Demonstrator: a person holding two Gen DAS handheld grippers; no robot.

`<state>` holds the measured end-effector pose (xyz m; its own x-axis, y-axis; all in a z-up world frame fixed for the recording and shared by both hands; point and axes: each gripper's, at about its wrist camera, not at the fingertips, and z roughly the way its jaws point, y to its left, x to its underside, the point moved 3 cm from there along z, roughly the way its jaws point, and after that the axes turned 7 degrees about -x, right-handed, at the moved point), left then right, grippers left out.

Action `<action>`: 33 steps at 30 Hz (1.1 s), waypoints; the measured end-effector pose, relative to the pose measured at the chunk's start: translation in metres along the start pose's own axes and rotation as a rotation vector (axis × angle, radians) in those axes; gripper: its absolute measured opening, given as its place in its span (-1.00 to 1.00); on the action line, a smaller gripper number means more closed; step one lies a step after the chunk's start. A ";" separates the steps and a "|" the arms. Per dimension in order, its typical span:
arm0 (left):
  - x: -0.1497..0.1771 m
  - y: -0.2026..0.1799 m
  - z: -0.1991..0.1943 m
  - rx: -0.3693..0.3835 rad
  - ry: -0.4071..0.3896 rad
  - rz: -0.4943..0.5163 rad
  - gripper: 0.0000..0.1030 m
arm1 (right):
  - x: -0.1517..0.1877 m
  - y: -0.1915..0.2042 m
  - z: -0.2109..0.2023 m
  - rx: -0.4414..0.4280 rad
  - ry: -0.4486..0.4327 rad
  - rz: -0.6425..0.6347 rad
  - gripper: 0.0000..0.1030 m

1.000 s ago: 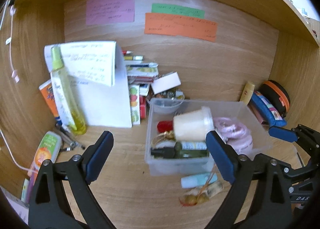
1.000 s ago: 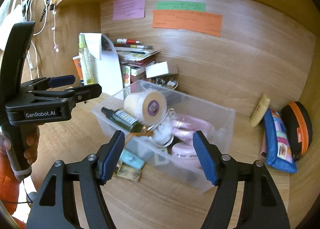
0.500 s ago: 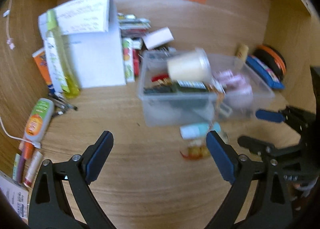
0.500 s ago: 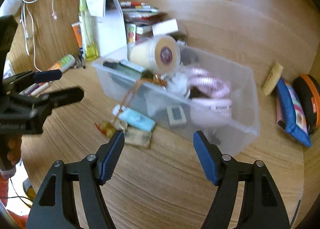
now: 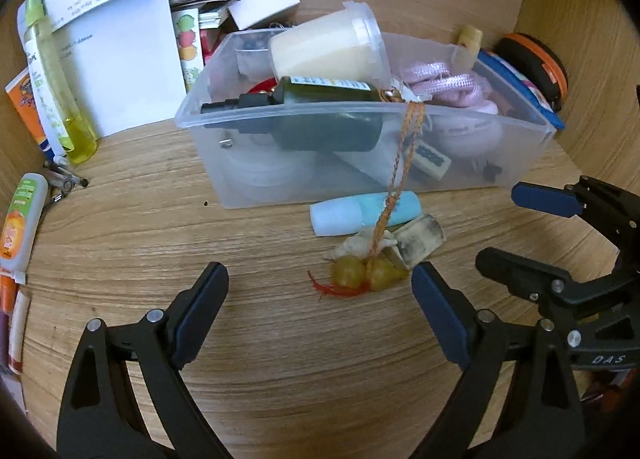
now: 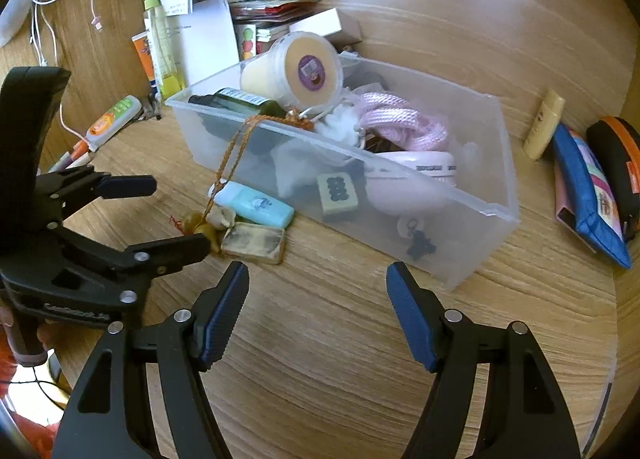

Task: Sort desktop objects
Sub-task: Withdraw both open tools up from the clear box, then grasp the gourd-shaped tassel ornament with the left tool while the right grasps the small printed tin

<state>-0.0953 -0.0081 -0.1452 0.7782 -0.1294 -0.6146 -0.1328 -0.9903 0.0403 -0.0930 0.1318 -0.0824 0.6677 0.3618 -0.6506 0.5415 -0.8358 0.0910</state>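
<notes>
On the wooden desk (image 5: 280, 359) the blue tube (image 5: 366, 213) lies crosswise, cap leftward; both jaws wide, empty.

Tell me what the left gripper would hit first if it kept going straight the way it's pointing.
Probably the yellow gourd charm on its orange cord, lying on the desk just ahead of the open left gripper; depth is hard to judge, so it may meet bare desk first.

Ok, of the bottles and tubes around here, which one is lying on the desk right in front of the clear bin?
The light blue bottle, flat on the desk against the clear bin. The dark green one lies inside it.
</notes>
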 end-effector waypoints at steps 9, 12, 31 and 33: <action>0.003 0.004 0.004 -0.036 0.011 0.036 0.18 | -0.003 0.015 0.014 -0.044 0.030 -0.031 0.32; 0.003 0.008 0.003 -0.032 0.007 0.025 0.04 | -0.005 0.023 0.021 -0.052 0.042 -0.043 0.32; -0.010 0.009 0.008 0.087 0.022 0.078 -0.13 | -0.012 0.025 0.043 -0.026 0.066 0.010 -0.03; -0.010 0.004 0.009 0.085 0.020 0.104 -0.13 | -0.012 0.021 0.041 -0.029 0.064 0.011 -0.13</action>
<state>-0.1091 -0.0105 -0.1457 0.7694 -0.2326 -0.5949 -0.2638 -0.9639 0.0357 -0.1102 0.0930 -0.1038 0.7047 0.3794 -0.5996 0.5478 -0.8280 0.1200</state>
